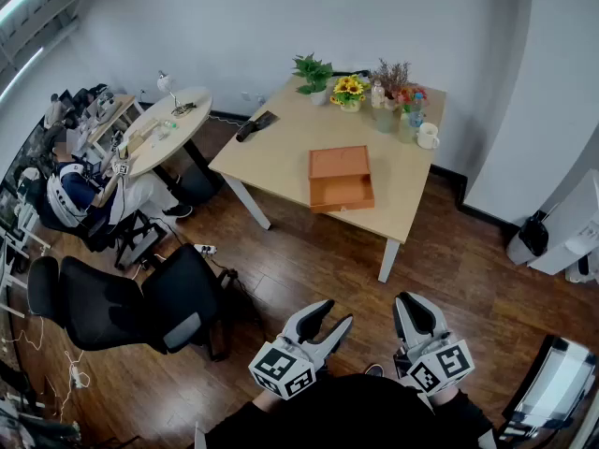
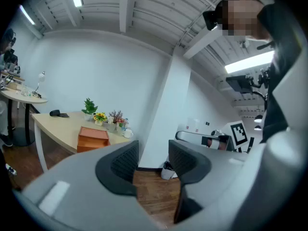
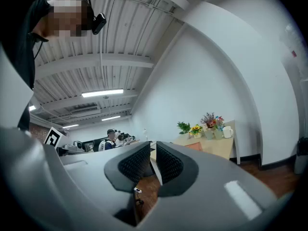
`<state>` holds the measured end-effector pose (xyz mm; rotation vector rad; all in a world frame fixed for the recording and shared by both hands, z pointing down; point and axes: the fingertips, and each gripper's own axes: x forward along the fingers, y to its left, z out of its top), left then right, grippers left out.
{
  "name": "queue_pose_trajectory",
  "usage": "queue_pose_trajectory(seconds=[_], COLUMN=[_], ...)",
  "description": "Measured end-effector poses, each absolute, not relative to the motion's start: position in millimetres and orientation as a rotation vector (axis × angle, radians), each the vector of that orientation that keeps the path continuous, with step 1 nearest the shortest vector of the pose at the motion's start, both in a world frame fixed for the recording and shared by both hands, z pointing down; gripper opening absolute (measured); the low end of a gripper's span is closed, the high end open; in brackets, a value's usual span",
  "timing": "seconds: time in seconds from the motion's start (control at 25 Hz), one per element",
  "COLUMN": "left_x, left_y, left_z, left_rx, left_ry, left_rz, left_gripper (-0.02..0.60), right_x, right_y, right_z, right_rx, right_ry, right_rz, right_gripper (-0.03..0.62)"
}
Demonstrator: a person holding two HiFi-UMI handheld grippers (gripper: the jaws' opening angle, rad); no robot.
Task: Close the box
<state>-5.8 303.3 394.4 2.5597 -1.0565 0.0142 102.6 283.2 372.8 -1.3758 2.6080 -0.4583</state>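
An orange-brown wooden box (image 1: 341, 178) lies on the light wooden table (image 1: 281, 162), near its front edge, and its lower part looks slid out toward me. Both grippers are held low over the floor, far short of the table. My left gripper (image 1: 332, 318) is open with nothing between its pads. My right gripper (image 1: 404, 309) has its jaws almost together and is empty. The box shows small at the left of the left gripper view (image 2: 93, 138), beyond the left gripper (image 2: 153, 160). It also shows past the right gripper (image 3: 153, 158) as a small box (image 3: 195, 146).
Potted plants and flowers (image 1: 350, 92) and a white mug (image 1: 428, 136) stand along the table's far edge, with a black object (image 1: 255, 125) at its left corner. Black office chairs (image 1: 112, 307) stand on the wooden floor at the left. A person (image 1: 80, 190) sits at a round table.
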Motion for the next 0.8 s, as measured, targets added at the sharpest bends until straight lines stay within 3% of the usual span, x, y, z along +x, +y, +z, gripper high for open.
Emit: queue_pose_trajectory(seconds=[0.28,0.6,0.8], left_x=[6,-69,-110], left_y=[256,115,-5], left_z=[401,457,505], left_rx=[2.599,2.544,2.538], left_ry=[-1.126,-1.198,-1.172], left_rz=[0.078,0.064,0.2], left_gripper=[0.179,0.179,0.179], right_x=[128,115,96], right_y=[232,125,23], right_z=[388,426,445], right_rx=[-1.378,-1.544,-1.698], right_ry=[2.603,2.605,2.634], right_rz=[-0.49,-0.488,-0.534], right_gripper=[0.029,0.029,0.029])
